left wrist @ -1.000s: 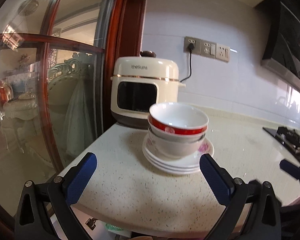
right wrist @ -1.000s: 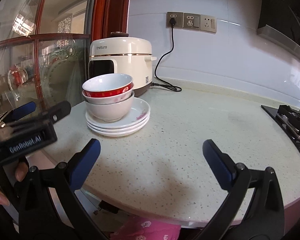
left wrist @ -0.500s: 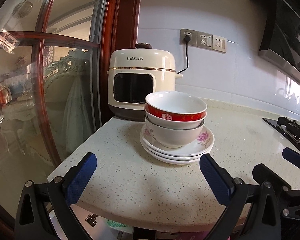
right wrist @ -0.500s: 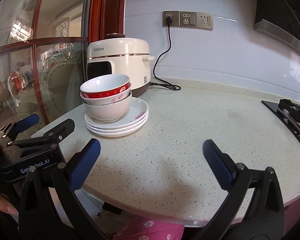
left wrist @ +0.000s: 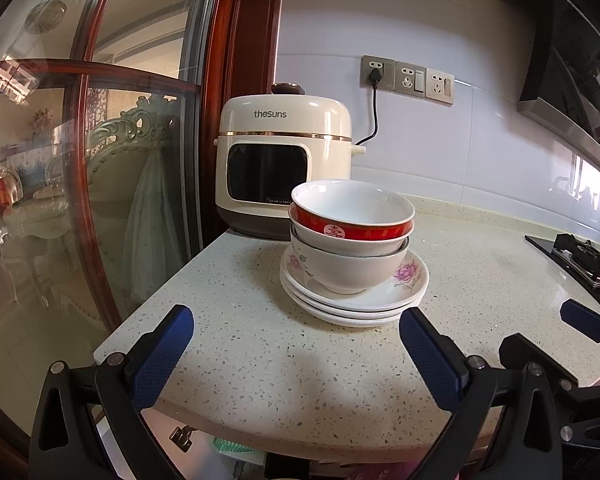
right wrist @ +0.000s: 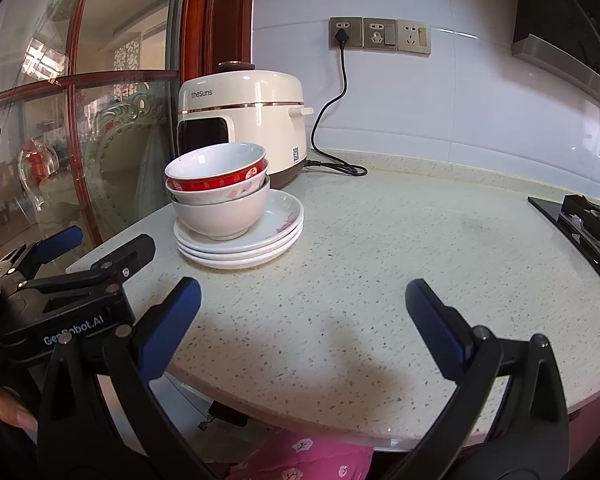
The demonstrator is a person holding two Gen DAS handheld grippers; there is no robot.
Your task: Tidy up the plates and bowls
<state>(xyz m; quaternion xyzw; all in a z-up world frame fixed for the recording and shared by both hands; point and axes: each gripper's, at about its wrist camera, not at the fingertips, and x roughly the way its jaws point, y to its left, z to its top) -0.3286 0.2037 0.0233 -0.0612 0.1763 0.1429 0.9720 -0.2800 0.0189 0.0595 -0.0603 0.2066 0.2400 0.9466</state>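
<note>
Three nested bowls, the top one red-banded (left wrist: 352,224), sit on a stack of three white floral plates (left wrist: 356,300) on the speckled counter (left wrist: 260,360). The same bowls (right wrist: 218,178) and plates (right wrist: 244,242) show at the left in the right wrist view. My left gripper (left wrist: 296,344) is open and empty, near the counter's front edge, just in front of the stack. My right gripper (right wrist: 302,316) is open and empty, to the right of the stack over bare counter. The left gripper also shows in the right wrist view (right wrist: 96,246).
A cream rice cooker (left wrist: 284,164) stands behind the stack against the wall, its cord (right wrist: 332,120) plugged into a socket. A curved glass partition with a red wood frame (left wrist: 80,200) bounds the left. A gas hob (right wrist: 588,220) is at the far right.
Both grippers have edged slightly closer to the counter and stack and the views steadied. Both stay open; the dishes have not moved.
</note>
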